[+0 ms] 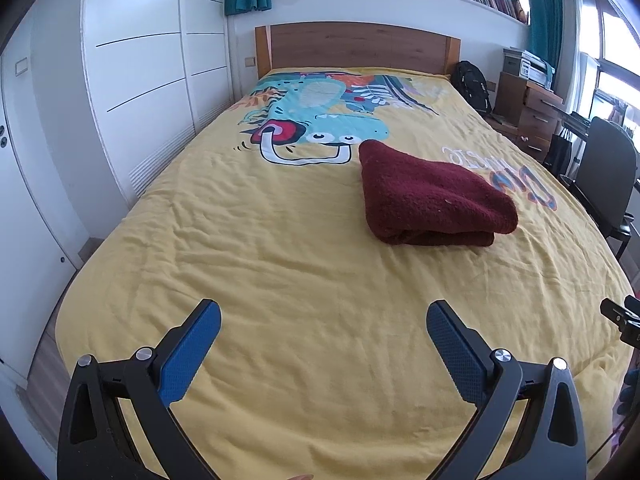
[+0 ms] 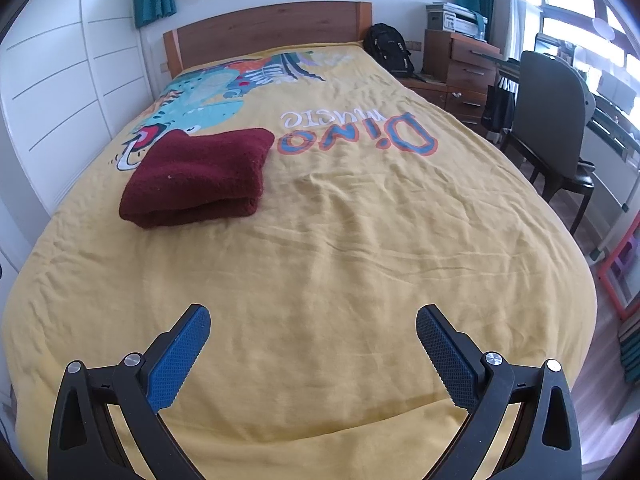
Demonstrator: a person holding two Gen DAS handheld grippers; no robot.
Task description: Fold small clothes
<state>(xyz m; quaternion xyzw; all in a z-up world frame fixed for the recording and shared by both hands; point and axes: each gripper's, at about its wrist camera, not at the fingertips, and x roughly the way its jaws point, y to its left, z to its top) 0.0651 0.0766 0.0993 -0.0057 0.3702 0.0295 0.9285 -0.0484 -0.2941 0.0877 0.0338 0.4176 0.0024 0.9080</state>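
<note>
A dark red fleece garment lies folded into a thick rectangle on the yellow bedspread, right of the bed's middle. It also shows in the right wrist view, at the left. My left gripper is open and empty, held above the near end of the bed, well short of the garment. My right gripper is open and empty too, above the near end of the bed, to the right of the garment. A part of the right gripper shows at the right edge of the left wrist view.
The bedspread has a dinosaur print and lettering. A wooden headboard stands at the far end. White wardrobes line the left side. A backpack, a wooden drawer unit and a dark chair stand at the right.
</note>
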